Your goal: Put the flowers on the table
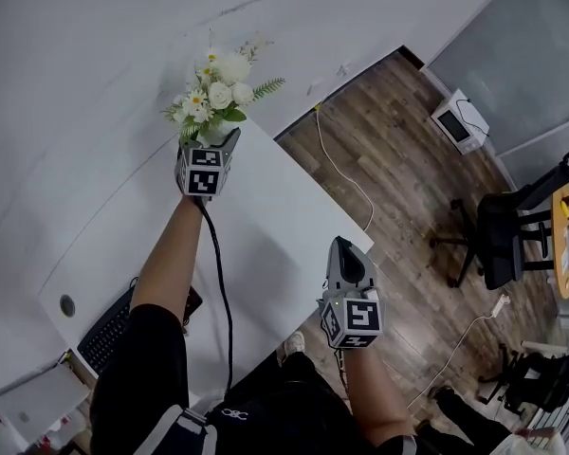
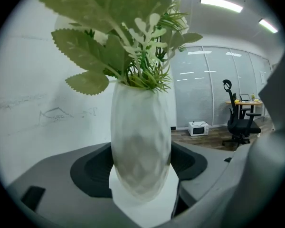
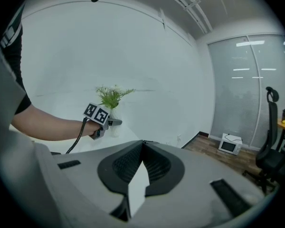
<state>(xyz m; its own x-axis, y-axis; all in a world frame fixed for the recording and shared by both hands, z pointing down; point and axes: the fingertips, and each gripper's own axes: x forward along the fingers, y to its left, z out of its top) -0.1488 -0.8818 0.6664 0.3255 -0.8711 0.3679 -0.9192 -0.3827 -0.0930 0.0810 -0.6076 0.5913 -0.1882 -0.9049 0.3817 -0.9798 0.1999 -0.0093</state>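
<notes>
The left gripper [image 1: 214, 142] is clamped on a frosted white vase [image 2: 141, 141], one dark pad pressed to each side of its belly. The vase stands upright, its long axis vertical, mouth up. The flowers [image 1: 213, 91], white blooms among green leaves, rise from that mouth and fan out toward the ceiling, with one leafy sprig leaning off to the side. The vase sits over the far corner of the white table [image 1: 275, 218], close to where the table meets the pale wall. The left gripper view shows the tabletop just beneath its rounded base, though I cannot tell whether the base touches it. The right gripper [image 1: 345, 246] is beside the table's near right corner, well apart from the vase. Its jaws are closed, tip against tip, with nothing between them. A black keyboard [image 1: 104, 335] lies at the table's near left end. Off the table's right side, on the wood floor, sit a white microwave [image 1: 460, 121] and a black office chair [image 1: 498, 235].
</notes>
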